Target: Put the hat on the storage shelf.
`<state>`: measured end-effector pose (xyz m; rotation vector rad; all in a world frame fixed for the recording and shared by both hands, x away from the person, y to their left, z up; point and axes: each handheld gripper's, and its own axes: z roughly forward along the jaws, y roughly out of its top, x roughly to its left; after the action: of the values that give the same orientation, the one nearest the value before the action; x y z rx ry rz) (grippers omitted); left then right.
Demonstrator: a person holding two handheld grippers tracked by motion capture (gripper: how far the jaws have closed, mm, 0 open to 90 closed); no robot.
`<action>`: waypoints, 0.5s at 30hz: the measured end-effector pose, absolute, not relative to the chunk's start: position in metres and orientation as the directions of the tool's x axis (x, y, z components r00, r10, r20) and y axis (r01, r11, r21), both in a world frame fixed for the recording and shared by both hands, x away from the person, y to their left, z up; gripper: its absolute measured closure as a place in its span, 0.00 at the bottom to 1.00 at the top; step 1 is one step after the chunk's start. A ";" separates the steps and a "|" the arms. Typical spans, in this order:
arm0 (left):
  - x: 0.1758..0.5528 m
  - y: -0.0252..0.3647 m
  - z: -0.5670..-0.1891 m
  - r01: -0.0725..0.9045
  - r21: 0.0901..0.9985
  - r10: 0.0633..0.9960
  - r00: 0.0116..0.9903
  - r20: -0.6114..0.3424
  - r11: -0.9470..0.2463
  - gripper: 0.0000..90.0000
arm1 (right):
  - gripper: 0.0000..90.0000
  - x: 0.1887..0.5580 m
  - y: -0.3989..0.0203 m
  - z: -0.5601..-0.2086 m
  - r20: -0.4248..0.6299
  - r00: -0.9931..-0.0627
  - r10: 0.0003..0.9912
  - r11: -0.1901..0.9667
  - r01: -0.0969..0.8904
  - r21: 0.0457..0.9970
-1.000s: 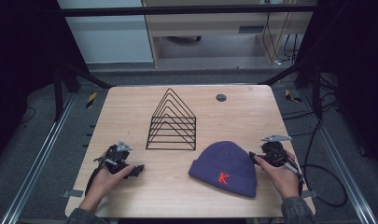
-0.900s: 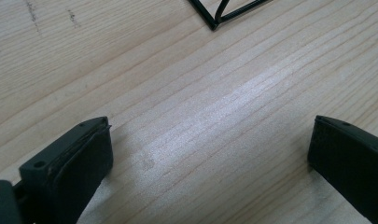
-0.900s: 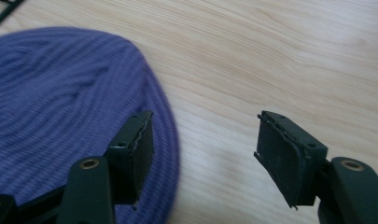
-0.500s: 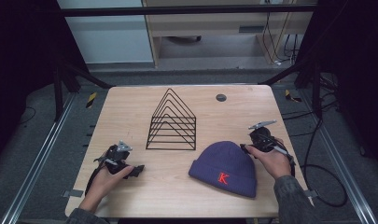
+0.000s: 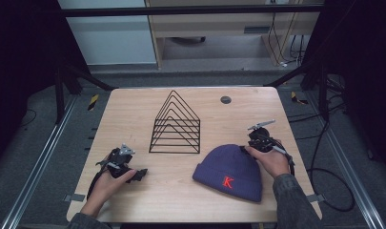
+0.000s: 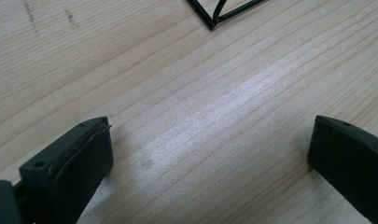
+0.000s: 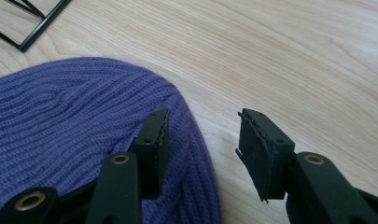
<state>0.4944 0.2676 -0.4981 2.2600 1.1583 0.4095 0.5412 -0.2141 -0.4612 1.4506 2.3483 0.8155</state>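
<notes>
I have the right claw [image 7: 203, 140] down at the rim of the purple hat [image 5: 231, 171], which lies flat on the counter [image 5: 133, 109] near the front right, its red letter facing up. In the right gripper view one jaw sits over the knit edge and the other stands over bare wood just beside it, so the rim falls between them. The jaws have just been closing, yet there is a clear gap and the pads do not press on the knit; I count this claw as released, not grasping. From the high view, the right claw [image 5: 257, 136] sits at the hat's far right edge, with the hand [image 5: 271, 160] touching the knit from behind. I judge that spot is chosen because the folded rim is the thickest part and gives the pads something to pinch.

The left claw [image 6: 210, 158] hangs wide open over bare wood, nothing between its jaws; a corner of the wire rack [image 6: 224, 11] shows ahead of it. In the high view it rests at the front left [image 5: 128, 171], well apart from the hat. I read it as parked, keeping the way clear.

The rack [image 5: 175, 125] stands upright mid-counter, just beyond the hat, a likely place to put it. A small dark disc [image 5: 225, 99] lies farther back.
</notes>
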 end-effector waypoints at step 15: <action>0.494 0.268 -0.498 0.642 0.606 0.814 0.581 0.015 -0.470 0.00 | 0.57 0.544 -0.199 -0.477 0.092 -0.475 0.875 0.355 0.760 0.545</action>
<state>0.4944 0.2677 -0.4981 2.2609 1.1564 0.4088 0.5436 -0.1988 -0.4770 1.4739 2.4007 0.7869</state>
